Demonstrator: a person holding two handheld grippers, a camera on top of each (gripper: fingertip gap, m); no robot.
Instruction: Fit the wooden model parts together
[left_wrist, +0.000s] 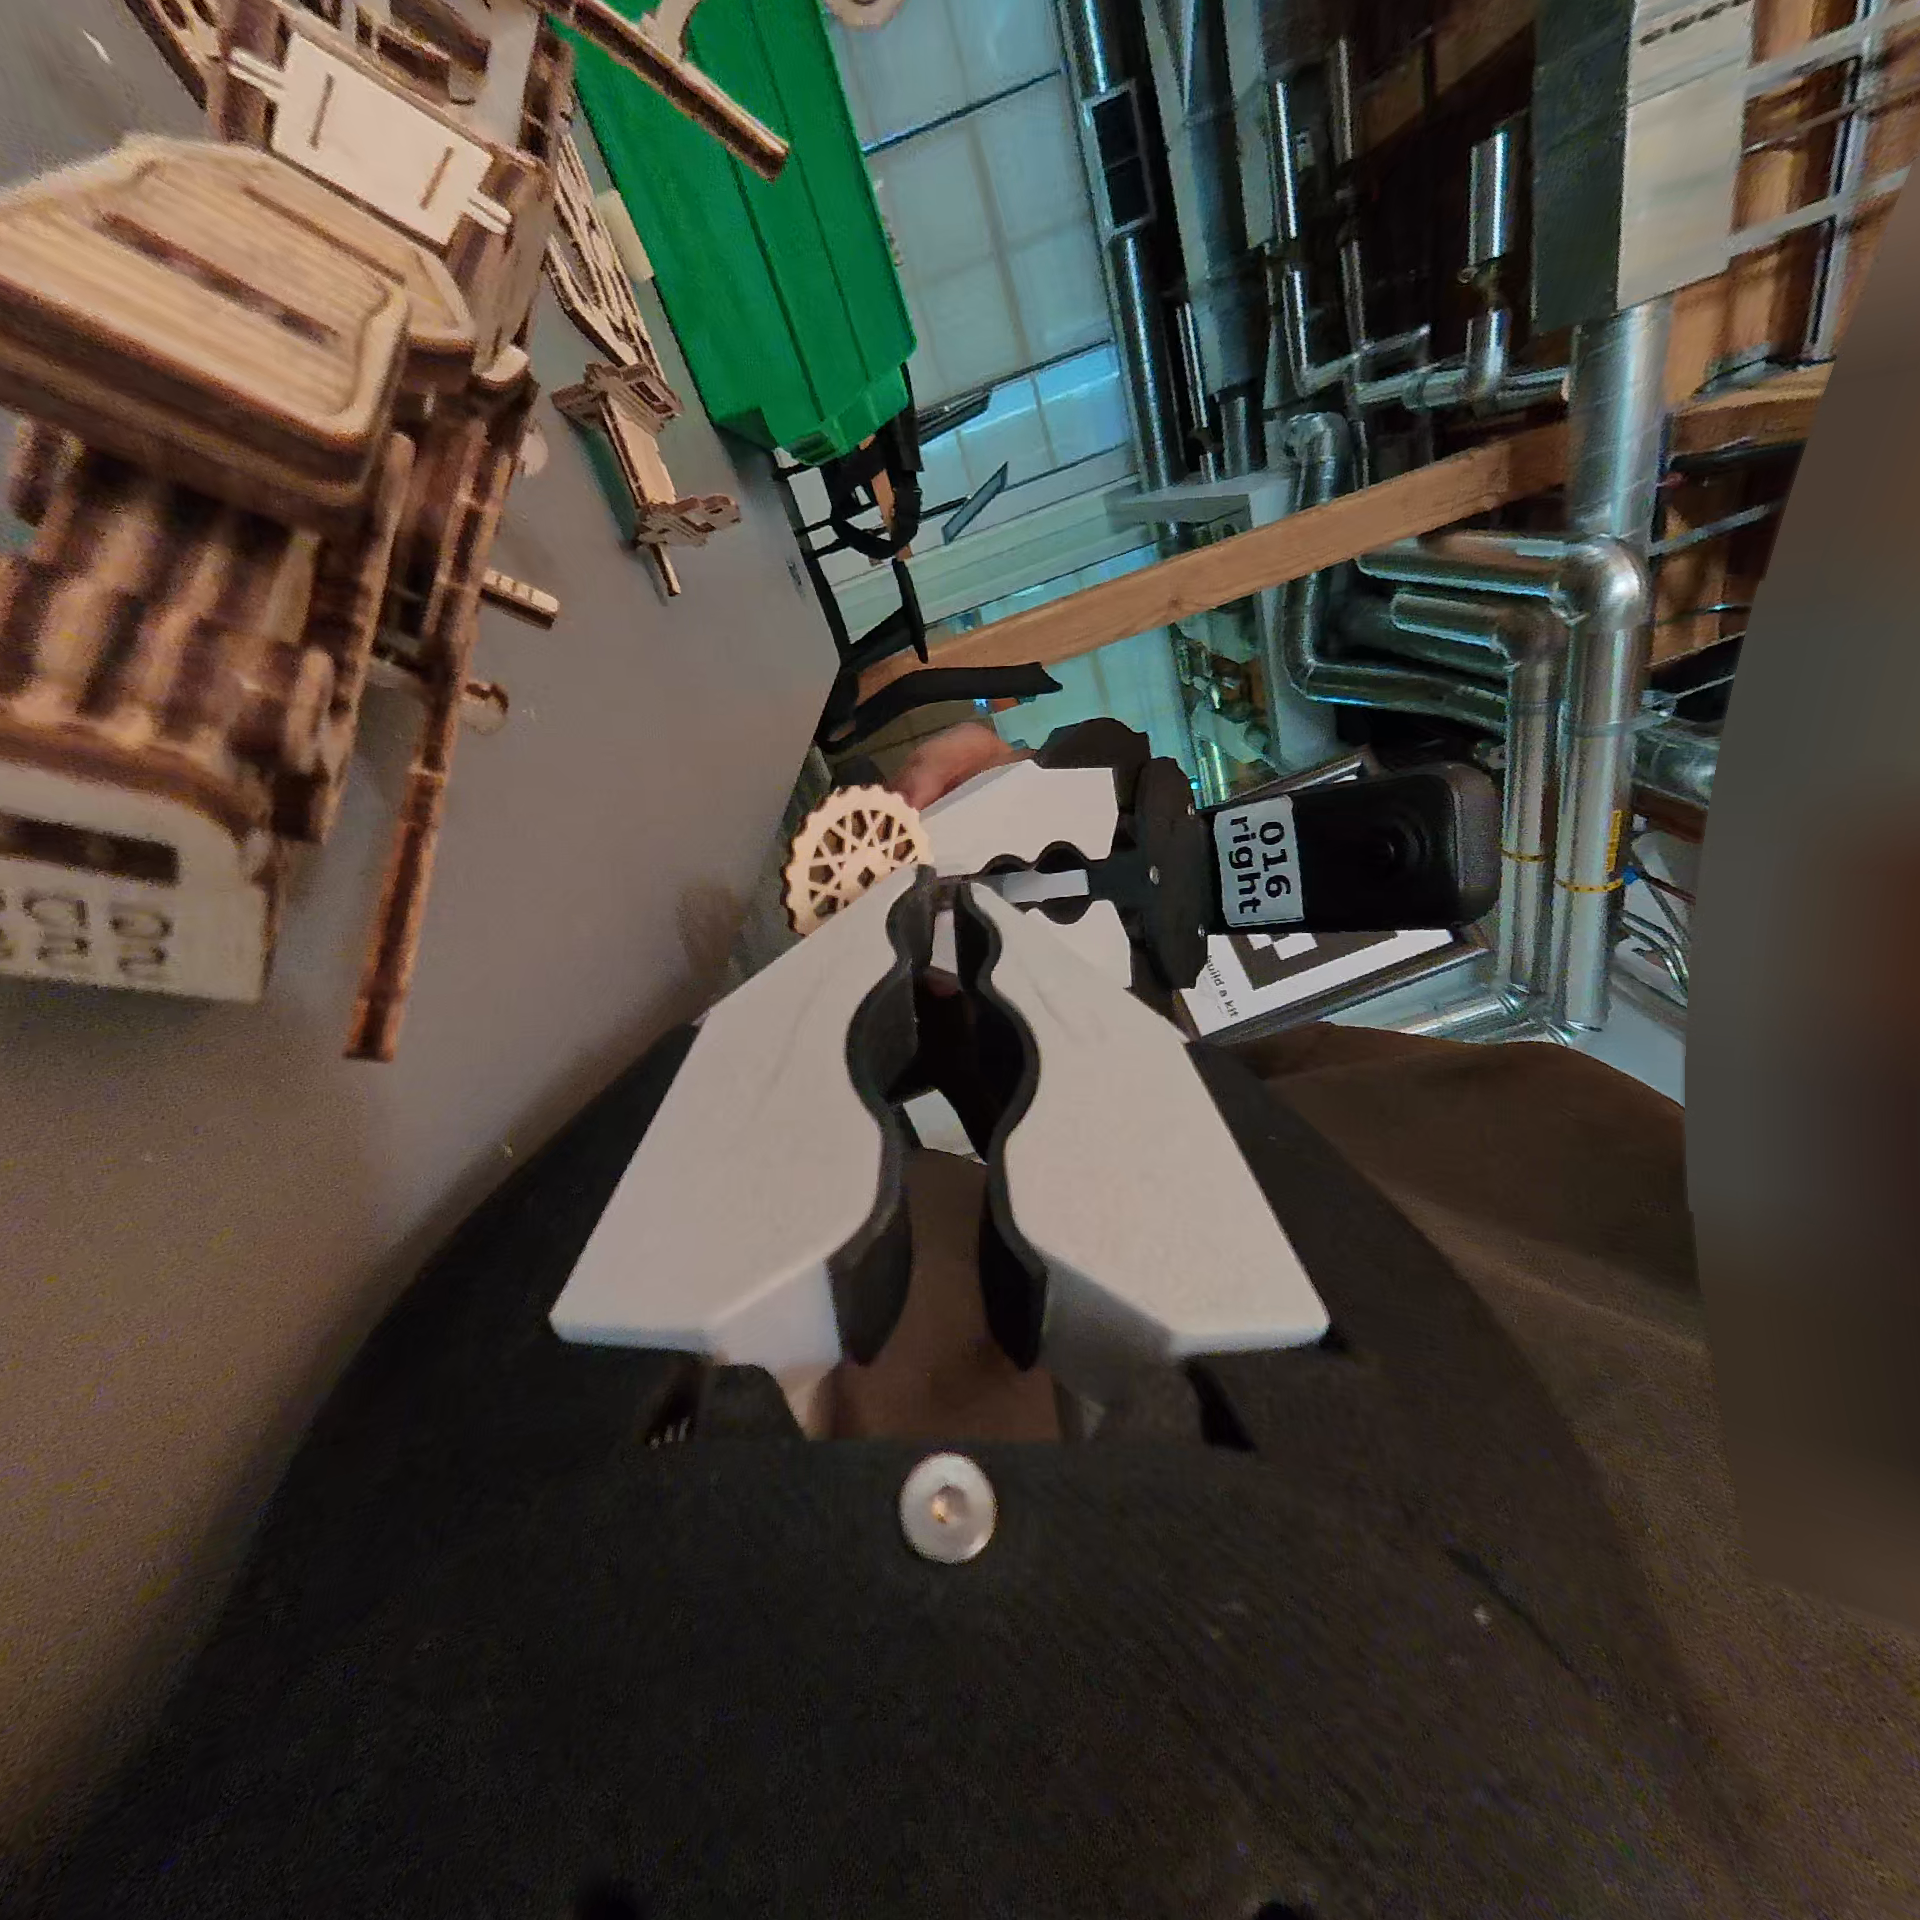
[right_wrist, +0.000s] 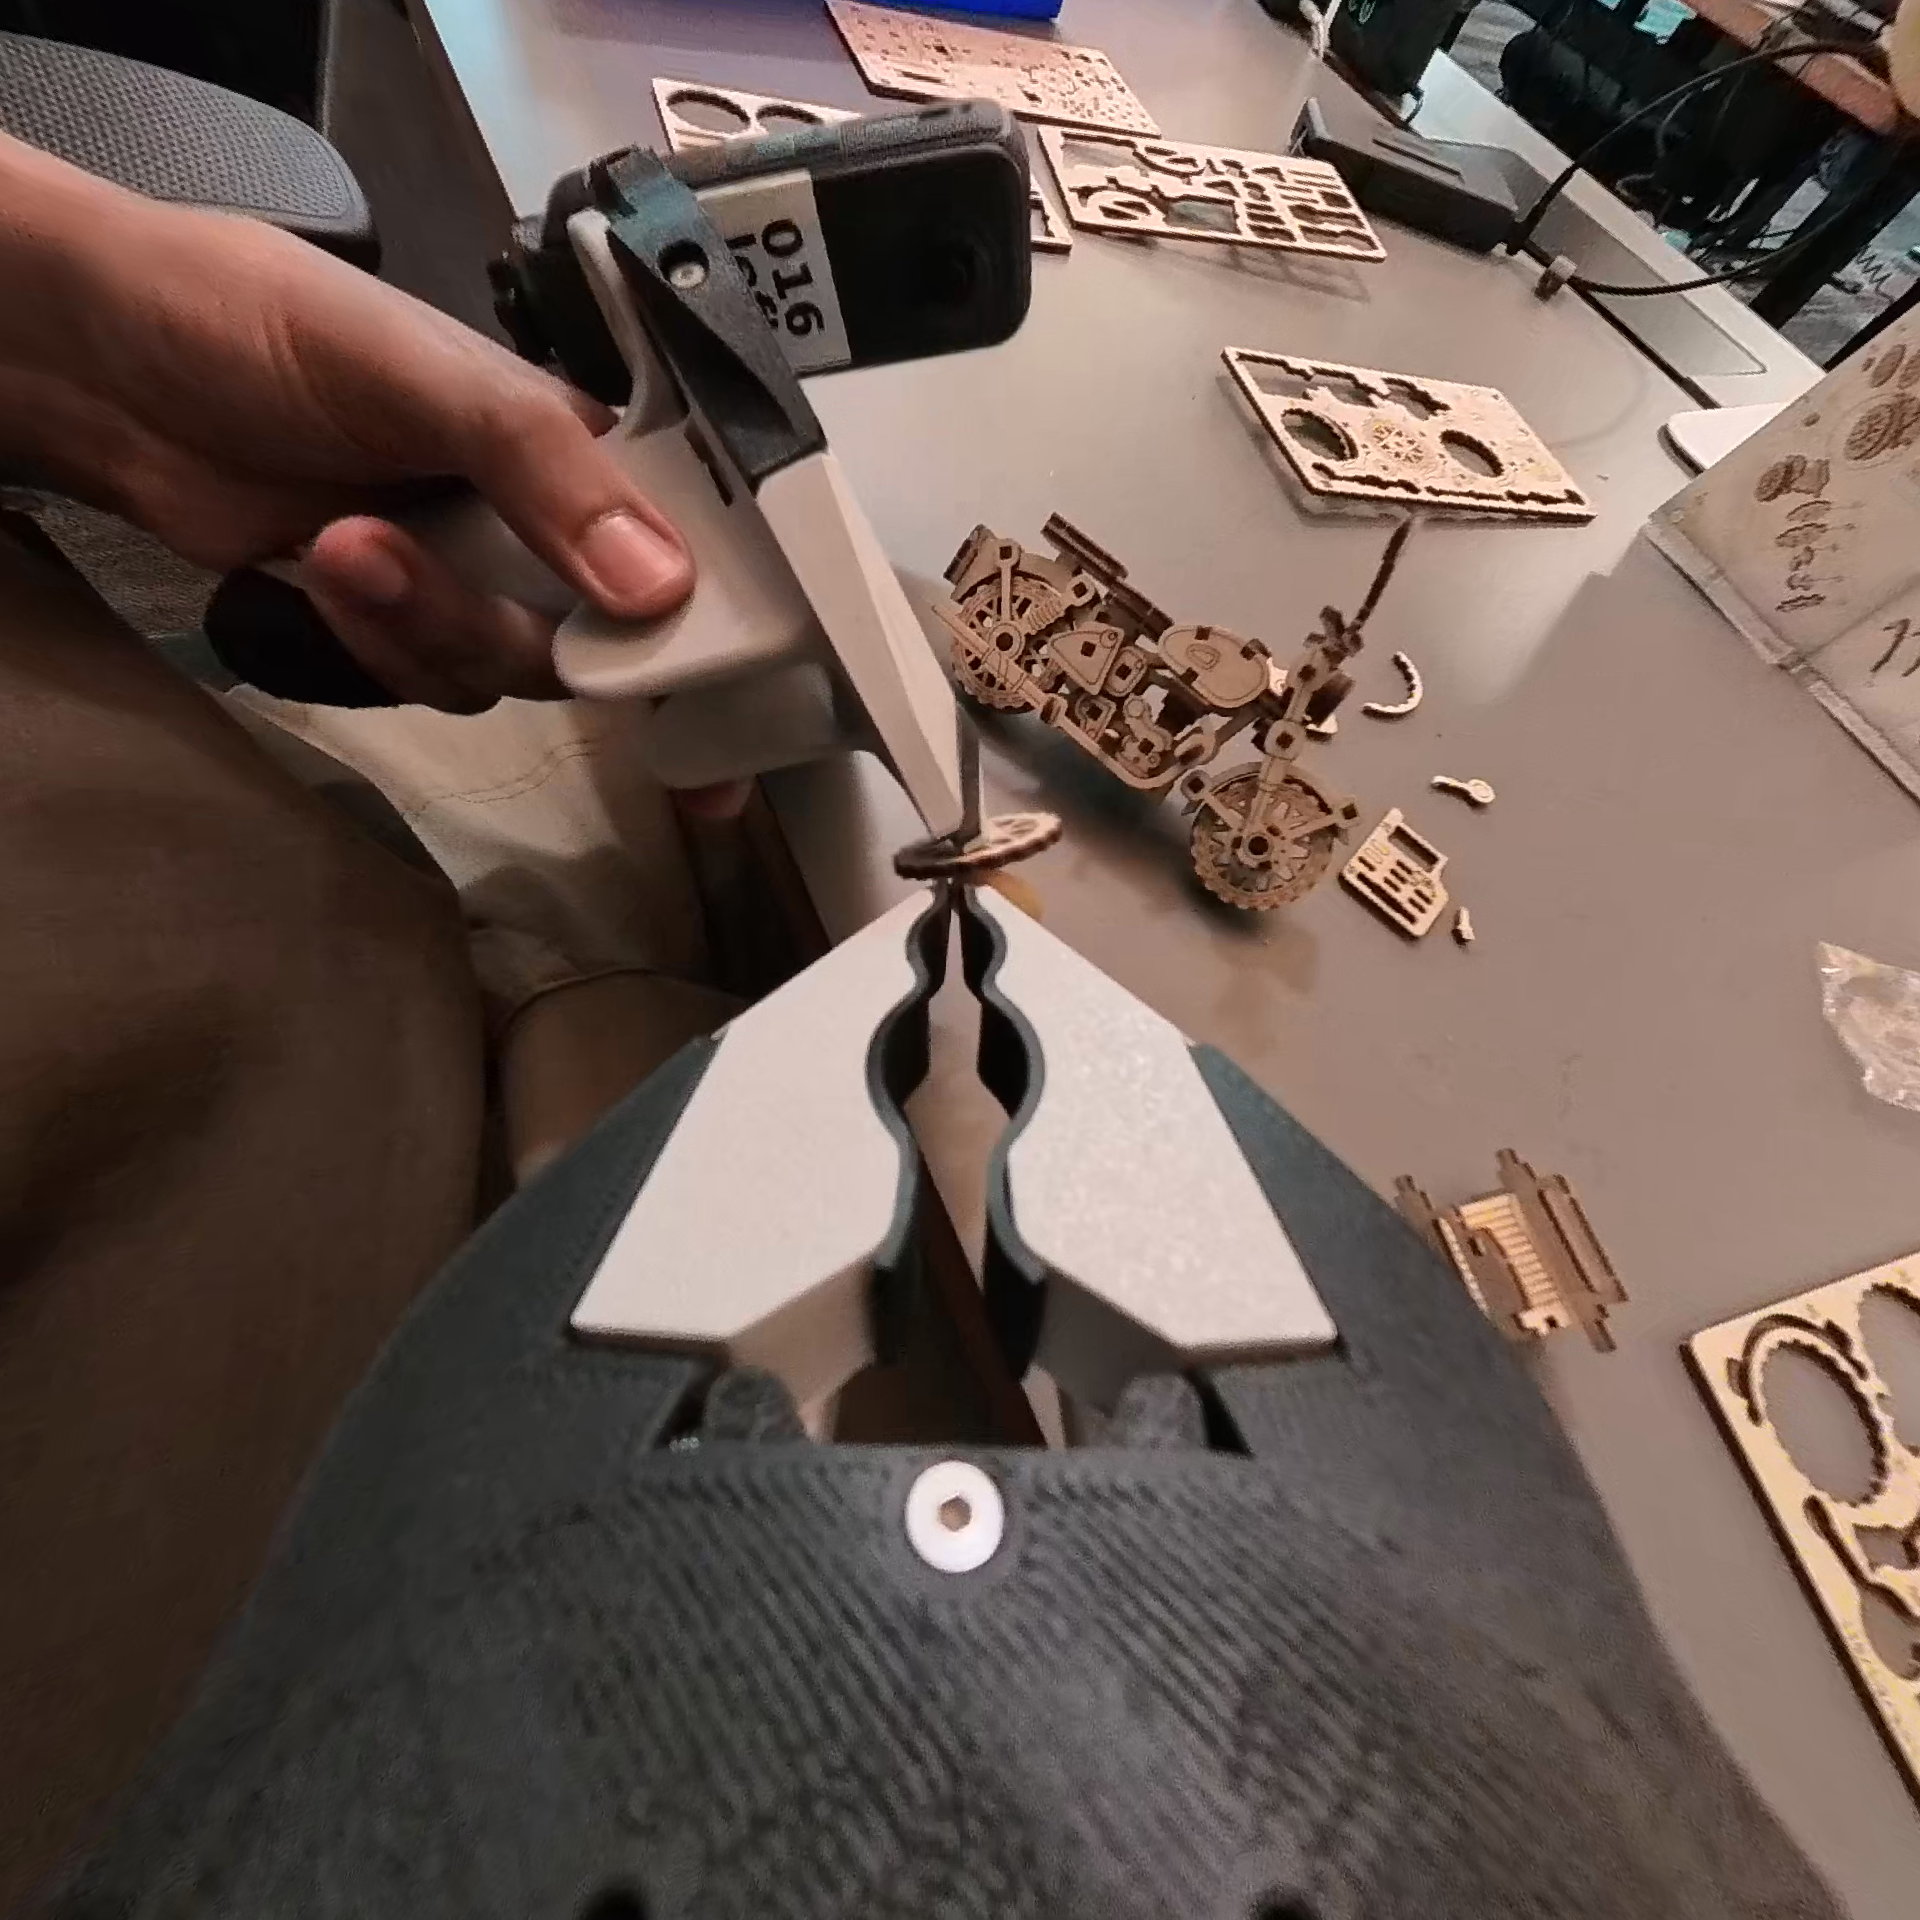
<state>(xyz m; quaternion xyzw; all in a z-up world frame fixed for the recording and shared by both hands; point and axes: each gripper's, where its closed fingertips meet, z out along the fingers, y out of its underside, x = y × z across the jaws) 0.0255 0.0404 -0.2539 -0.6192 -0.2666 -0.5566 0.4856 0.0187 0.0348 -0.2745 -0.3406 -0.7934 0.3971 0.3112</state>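
Above the grey desk (right_wrist: 1195, 436) edge, left claw (right_wrist: 961, 821) and right claw (right_wrist: 954, 902) meet tip to tip, both pinched on a small wooden gear (right_wrist: 1003, 836) held in air. Wooden motorcycle model (right_wrist: 1143, 686) stands on desk just beyond; punched part sheets (right_wrist: 1403, 436) farther off.

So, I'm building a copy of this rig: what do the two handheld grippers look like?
Both match: the left gripper and right gripper have pale grey wedge fingers with wavy black pads on a black textured body, a silver screw, and a black camera bearing a white label.
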